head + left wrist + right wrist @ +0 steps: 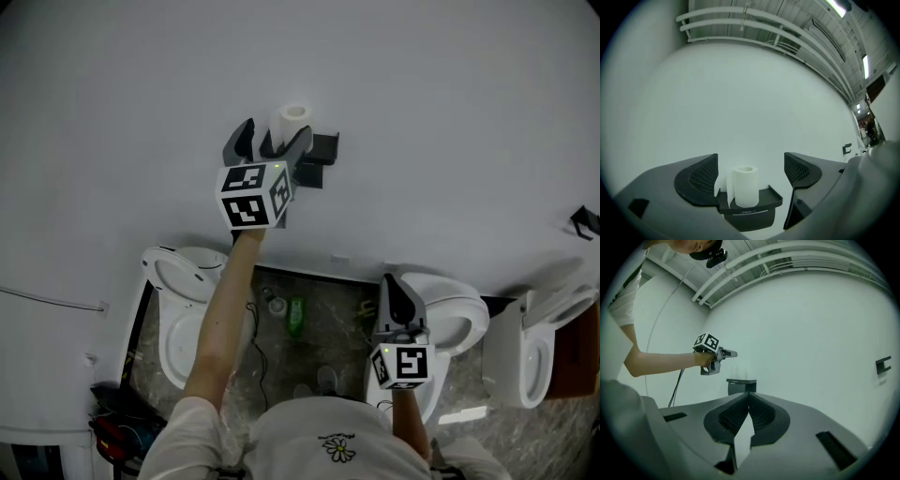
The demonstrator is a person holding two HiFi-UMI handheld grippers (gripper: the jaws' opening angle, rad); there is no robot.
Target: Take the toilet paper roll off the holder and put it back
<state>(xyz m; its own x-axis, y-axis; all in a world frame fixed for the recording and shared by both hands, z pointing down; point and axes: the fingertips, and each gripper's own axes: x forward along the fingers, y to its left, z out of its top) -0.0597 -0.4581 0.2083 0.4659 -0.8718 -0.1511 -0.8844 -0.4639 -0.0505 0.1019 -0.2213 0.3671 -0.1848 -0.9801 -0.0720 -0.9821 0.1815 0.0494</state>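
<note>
The white toilet paper roll (293, 119) stands upright on the black wall holder (323, 150). My left gripper (272, 145) is raised to the wall, open, with a jaw on each side of the roll. In the left gripper view the roll (744, 186) sits on the holder's shelf (764, 200), a clear gap between it and each pad of the left gripper (750, 164). My right gripper (396, 291) hangs low, shut and empty. In the right gripper view, the right gripper (749, 397) has its pads pressed together, and the left gripper (712, 355) is near the holder (740, 385).
Below the wall stand a toilet at the left (187, 300), one in the middle (450, 319) and one at the right (544, 347). A green bottle (296, 317) lies on the stone floor. A small black hook (586, 222) is fixed to the wall at far right.
</note>
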